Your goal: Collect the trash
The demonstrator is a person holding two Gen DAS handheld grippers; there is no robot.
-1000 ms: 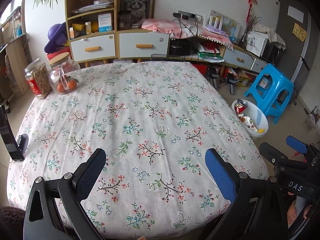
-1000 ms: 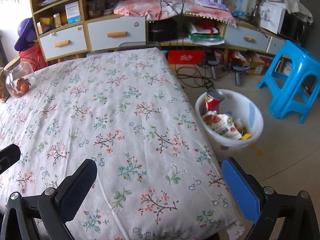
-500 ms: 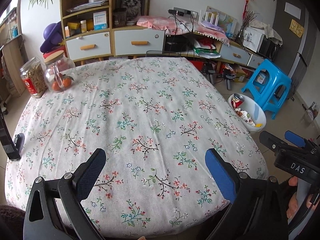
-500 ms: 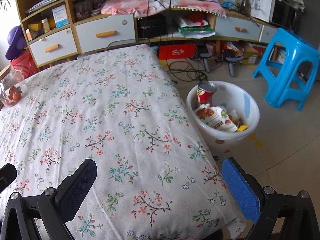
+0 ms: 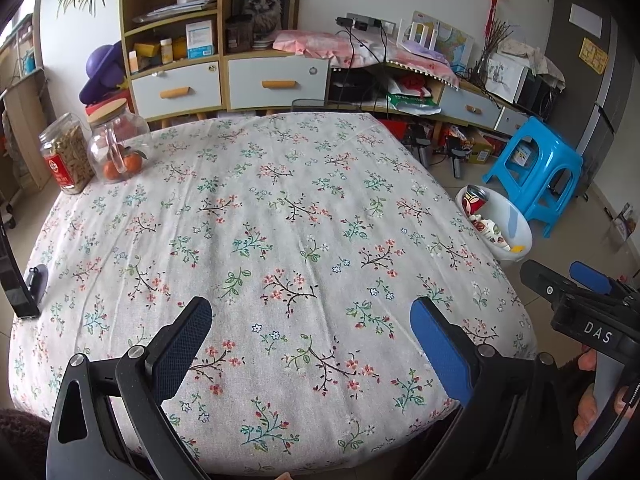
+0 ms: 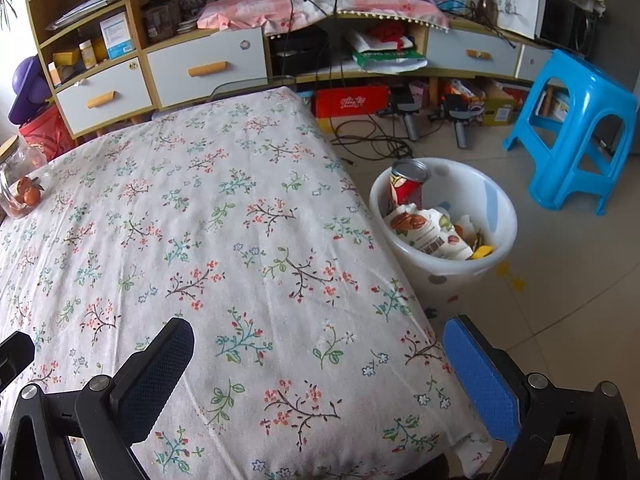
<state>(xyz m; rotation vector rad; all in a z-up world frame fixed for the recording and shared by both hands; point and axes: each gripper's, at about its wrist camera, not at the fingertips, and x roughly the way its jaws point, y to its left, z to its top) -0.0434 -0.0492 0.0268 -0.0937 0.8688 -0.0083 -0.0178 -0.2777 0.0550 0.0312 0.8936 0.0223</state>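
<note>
A white trash bin [image 6: 500, 208] stands on the floor at the table's right side; it also shows in the left wrist view [image 5: 520, 228]. It holds a red can [image 6: 406, 188], a snack wrapper [image 6: 428, 232] and other scraps. My left gripper [image 5: 312, 320] is open and empty, above the near part of the floral tablecloth [image 5: 280, 220]. My right gripper [image 6: 316, 344] is open and empty above the table's near right corner, left of the bin. It also shows from the side in the left wrist view [image 5: 568, 284].
Two glass jars [image 5: 92, 148] stand at the table's far left corner. A black stand [image 5: 20, 280] sits at the left edge. A blue stool [image 6: 576, 128] stands behind the bin. Cabinets, cables and clutter line the far wall.
Both grippers have drawn back and up from the table, so more of the tablecloth and floor shows. Both stay open and empty.
</note>
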